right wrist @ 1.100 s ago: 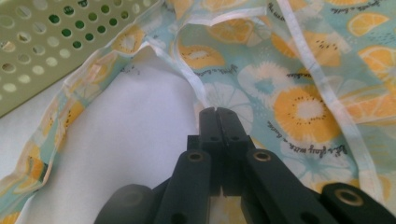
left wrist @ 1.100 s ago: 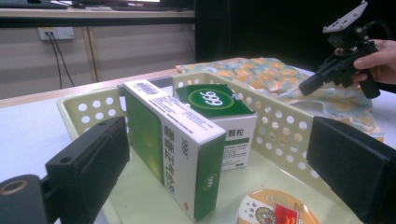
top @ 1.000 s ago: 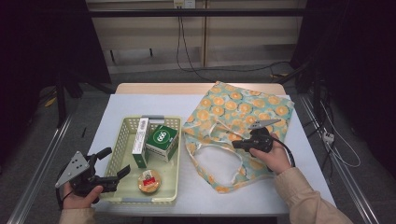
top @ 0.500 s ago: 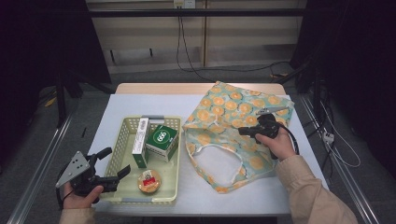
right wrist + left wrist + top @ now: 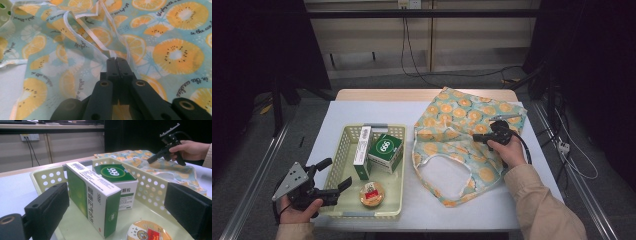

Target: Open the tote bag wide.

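Observation:
A light-blue tote bag (image 5: pixel 452 117) printed with orange slices lies flat on the right half of the table. My right gripper (image 5: pixel 475 138) rests low on its middle. In the right gripper view the jaws are shut (image 5: pixel 116 60), and white-trimmed folds of the bag (image 5: pixel 82 45) run into their tips. A pale yellow basket (image 5: pixel 339 150) on the left holds a tall white-and-green box (image 5: pixel 362 152), a green box (image 5: pixel 385 149) and a round snack cup (image 5: pixel 371 193). My left gripper (image 5: pixel 337 172) is open at the basket's near left corner, one jaw on each side of the wall (image 5: pixel 150 192).
A white sheet (image 5: pixel 337 115) covers the table top, with bare wood along the far edge. Cables (image 5: pixel 404 55) run down the wall behind. Metal rails flank the table on both sides. The right gripper (image 5: pixel 153 159) shows far off in the left gripper view.
My right gripper has moved away from me and to the right across the bag, with its jaws staying shut. The left gripper has kept still by the basket.

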The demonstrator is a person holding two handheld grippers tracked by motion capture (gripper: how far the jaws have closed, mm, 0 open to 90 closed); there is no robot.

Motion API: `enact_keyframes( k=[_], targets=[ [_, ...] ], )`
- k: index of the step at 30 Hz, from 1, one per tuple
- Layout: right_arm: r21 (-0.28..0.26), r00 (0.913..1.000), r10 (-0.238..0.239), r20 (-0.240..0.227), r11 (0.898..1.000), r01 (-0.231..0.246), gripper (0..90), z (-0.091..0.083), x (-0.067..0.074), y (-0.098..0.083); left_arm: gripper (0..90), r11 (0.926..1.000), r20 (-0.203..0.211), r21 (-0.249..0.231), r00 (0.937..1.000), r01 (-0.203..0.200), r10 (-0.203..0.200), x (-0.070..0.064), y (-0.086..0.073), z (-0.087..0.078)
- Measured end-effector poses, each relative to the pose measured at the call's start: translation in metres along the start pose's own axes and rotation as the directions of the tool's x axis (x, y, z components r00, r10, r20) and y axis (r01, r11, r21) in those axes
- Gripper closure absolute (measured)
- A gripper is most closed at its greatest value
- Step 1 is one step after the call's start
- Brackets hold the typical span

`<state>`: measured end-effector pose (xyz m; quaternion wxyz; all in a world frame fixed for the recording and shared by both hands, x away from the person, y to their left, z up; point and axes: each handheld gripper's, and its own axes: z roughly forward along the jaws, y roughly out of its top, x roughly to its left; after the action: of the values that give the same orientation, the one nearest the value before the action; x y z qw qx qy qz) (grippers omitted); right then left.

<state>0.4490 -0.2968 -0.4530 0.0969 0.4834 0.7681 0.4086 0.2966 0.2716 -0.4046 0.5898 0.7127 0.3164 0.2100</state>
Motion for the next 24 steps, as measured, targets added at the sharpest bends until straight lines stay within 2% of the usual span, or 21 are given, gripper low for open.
enact_keyframes(
  k=[3,9,11,14,18,24],
  targets=[
    [0.005,0.9998,-0.014,0.013,1.000,0.014,90.0,0.004,0.000,0.000,5.6,1.0000,0.001,0.001,1.0000,0.000,0.000,0.000,0.000,0.000],
    [-0.013,0.9967,-0.036,0.073,0.999,0.037,90.0,0.004,0.000,0.000,5.6,0.9999,0.003,0.007,1.0000,-0.008,0.008,0.001,0.000,0.000],
    [-0.015,0.9972,-0.029,0.069,0.999,0.030,90.0,0.004,-0.001,0.000,5.6,1.0000,0.002,0.006,1.0000,-0.006,0.006,0.001,0.000,0.000],
    [-0.007,0.9955,-0.039,0.086,0.999,0.039,87.1,0.002,-0.001,-0.001,5.6,1.0000,0.003,0.005,1.0000,-0.006,0.006,0.001,0.000,0.000],
    [-0.011,0.9959,-0.052,0.074,0.999,0.053,78.3,-0.002,0.003,0.001,5.6,1.0000,0.001,0.004,1.0000,-0.003,0.003,0.001,0.000,0.000],
    [-0.024,0.9900,-0.093,0.106,0.995,0.096,52.7,-0.014,0.017,0.006,5.6,1.0000,0.002,0.001,1.0000,-0.006,0.006,0.000,0.000,0.000]
  ],
)
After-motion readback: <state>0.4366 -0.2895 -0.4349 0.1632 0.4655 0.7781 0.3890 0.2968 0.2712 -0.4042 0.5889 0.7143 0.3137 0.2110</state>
